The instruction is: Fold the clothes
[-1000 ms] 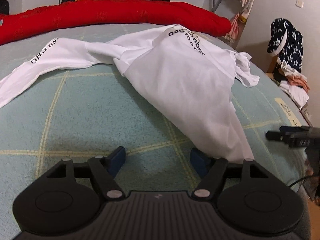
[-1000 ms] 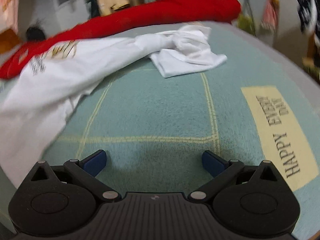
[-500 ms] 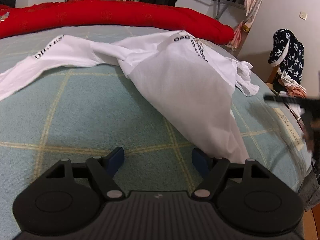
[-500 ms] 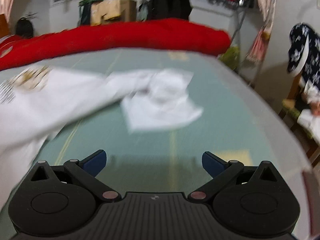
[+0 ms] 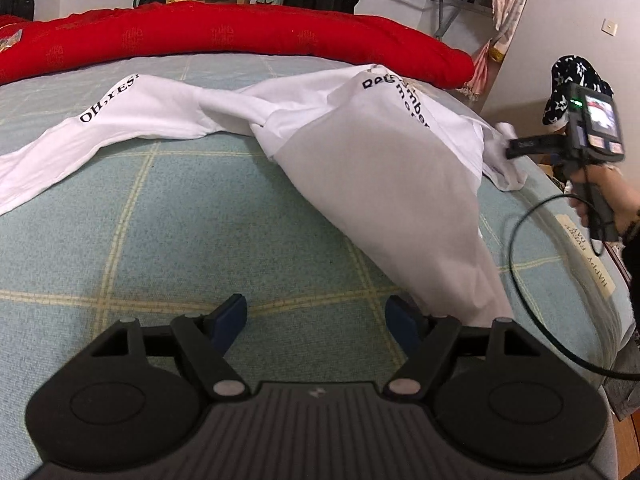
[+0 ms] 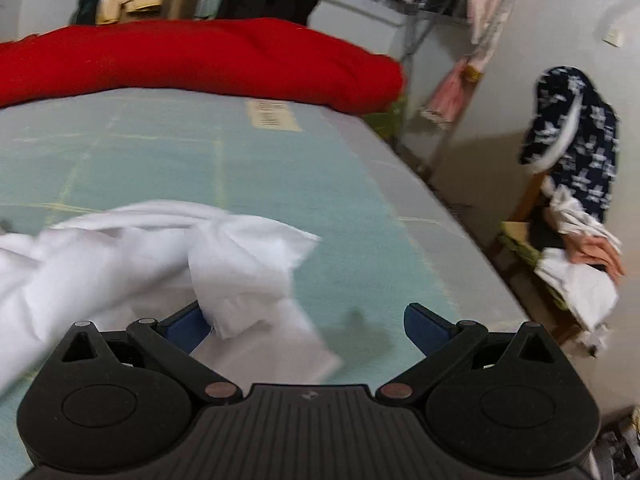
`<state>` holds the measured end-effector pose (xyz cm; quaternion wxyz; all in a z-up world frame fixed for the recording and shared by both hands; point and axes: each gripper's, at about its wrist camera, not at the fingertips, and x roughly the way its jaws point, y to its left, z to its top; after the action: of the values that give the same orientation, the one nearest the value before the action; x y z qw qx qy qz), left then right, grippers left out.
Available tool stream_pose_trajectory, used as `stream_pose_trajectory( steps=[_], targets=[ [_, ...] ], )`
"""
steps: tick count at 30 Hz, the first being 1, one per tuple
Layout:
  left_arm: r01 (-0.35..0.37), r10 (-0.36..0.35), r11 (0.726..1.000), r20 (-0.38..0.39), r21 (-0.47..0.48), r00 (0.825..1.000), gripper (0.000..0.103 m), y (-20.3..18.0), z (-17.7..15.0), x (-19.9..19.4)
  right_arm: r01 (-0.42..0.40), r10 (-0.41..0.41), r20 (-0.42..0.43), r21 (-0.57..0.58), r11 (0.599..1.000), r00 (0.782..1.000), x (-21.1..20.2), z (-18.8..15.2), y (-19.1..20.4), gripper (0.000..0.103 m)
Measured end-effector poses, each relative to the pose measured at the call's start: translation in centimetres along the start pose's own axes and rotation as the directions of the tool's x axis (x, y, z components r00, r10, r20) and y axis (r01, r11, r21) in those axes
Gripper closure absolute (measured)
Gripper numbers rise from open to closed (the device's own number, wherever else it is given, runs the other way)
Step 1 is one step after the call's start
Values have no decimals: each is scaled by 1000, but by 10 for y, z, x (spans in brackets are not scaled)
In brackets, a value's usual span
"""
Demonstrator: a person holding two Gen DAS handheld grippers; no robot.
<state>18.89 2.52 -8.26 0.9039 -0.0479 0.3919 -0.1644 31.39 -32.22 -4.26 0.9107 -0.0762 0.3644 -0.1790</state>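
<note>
Since the earlier frame, the right hand-held gripper point(image 6: 302, 322) had been swung toward 1 o'clock, to the sleeve of the crumpled white printed T-shirt point(image 5: 372, 168); its jaws were spread, cloth between. The left hand-held gripper point(image 5: 316, 316) was held apart above the pale-green checked bed cover point(image 5: 140, 240).

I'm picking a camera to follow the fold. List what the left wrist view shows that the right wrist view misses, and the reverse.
Only left wrist view: black lettering on the white cotton shirt, plus the right hand-held gripper and the hand holding it.
Only right wrist view: a crumpled shirt end between that gripper's open fingers.
Both: the shirt, the green checked bed cover, the red quilt, a navy patterned garment.
</note>
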Motion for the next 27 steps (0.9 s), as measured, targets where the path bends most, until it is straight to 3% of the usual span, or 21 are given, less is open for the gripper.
stream_pose_trajectory(
  steps=[5, 9, 13, 16, 19, 23, 25, 27],
  targets=[
    [-4, 4, 1000, 0, 5, 1000, 26, -2, -1, -1, 113, -113, -51, 0, 994, 992, -6, -29, -48, 0],
    [-5, 5, 1000, -3, 4, 1000, 25, -1, -2, -3, 139, -134, -93, 48, 989, 987, -11, -50, -85, 0],
    [-7, 7, 1000, -8, 1, 1000, 25, -1, -1, -2, 84, -78, -60, 116, 990, 995, -23, -46, -98, 0],
    [-15, 15, 1000, -11, 8, 1000, 24, -3, -1, -1, -29, 36, -28, 219, 975, 999, -23, -33, -105, 0],
    [-21, 22, 1000, -12, 13, 1000, 24, -4, -2, -1, -193, 217, -13, 407, 893, 976, -8, -27, -119, 0],
    [-16, 16, 1000, -14, 11, 1000, 24, -2, -2, -1, -319, 421, -26, 611, 725, 907, 29, -40, -132, 12],
    [-13, 13, 1000, -14, 14, 1000, 20, -2, -2, 1, -366, 477, 7, 652, 664, 879, 38, -50, -133, 16],
    [-14, 14, 1000, -16, 19, 1000, 19, -3, -2, 2, -394, 494, 37, 656, 644, 869, 43, -54, -134, 22]
  ],
)
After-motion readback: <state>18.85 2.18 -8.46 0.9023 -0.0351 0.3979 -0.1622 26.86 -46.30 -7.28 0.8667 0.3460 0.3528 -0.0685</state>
